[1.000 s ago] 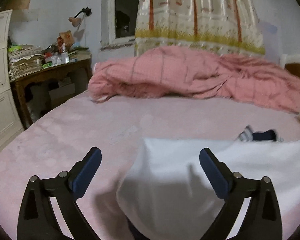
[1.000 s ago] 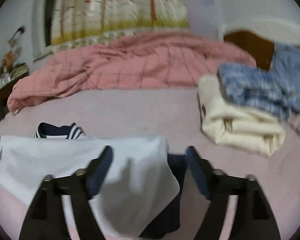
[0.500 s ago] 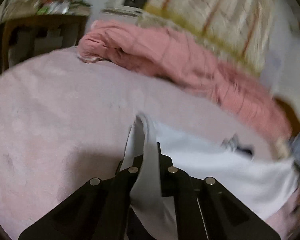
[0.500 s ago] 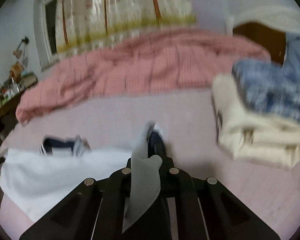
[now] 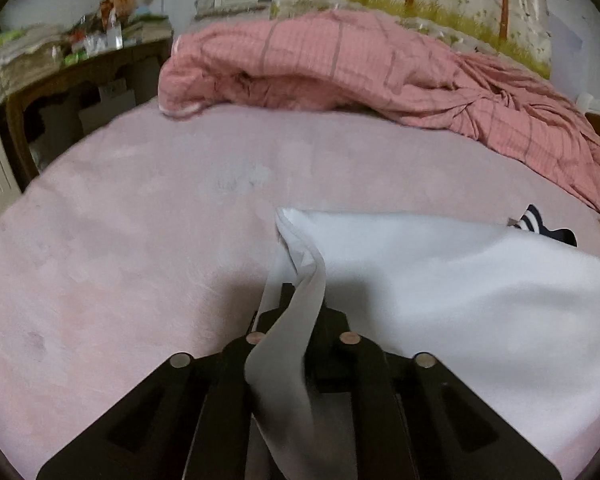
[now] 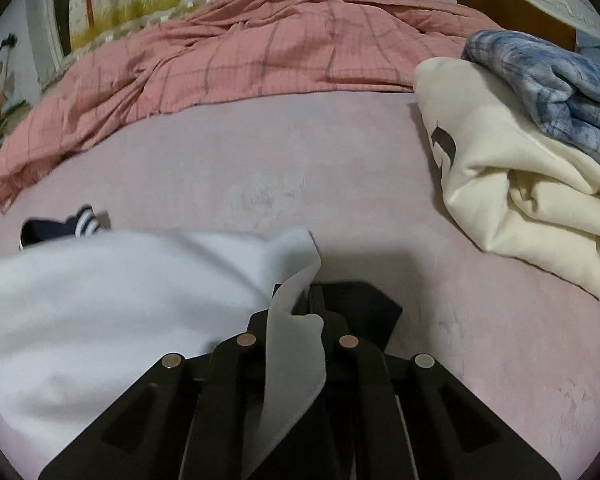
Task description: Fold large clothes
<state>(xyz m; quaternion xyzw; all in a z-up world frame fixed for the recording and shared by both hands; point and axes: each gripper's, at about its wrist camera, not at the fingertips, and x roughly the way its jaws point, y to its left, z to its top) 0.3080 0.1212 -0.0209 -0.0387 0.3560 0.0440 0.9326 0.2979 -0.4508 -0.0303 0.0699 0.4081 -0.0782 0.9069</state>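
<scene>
A white garment [image 5: 440,280] with a navy striped collar [image 5: 540,226] lies on the pink bed sheet [image 5: 140,240]. My left gripper [image 5: 296,312] is shut on its left corner, and the cloth drapes over the jaws. In the right wrist view the same white garment [image 6: 100,300] spreads to the left, with the collar [image 6: 64,228] at its far edge. My right gripper [image 6: 304,308] is shut on its right corner, with dark navy cloth showing under the jaws.
A crumpled pink checked duvet [image 5: 360,68] lies across the far side of the bed. A cream garment [image 6: 512,184] and a blue patterned one [image 6: 560,92] are piled at the right. A cluttered wooden desk [image 5: 72,64] stands left of the bed.
Both grippers went from open above the garment to shut on its near corners. The pinched corners are now lifted off the sheet.
</scene>
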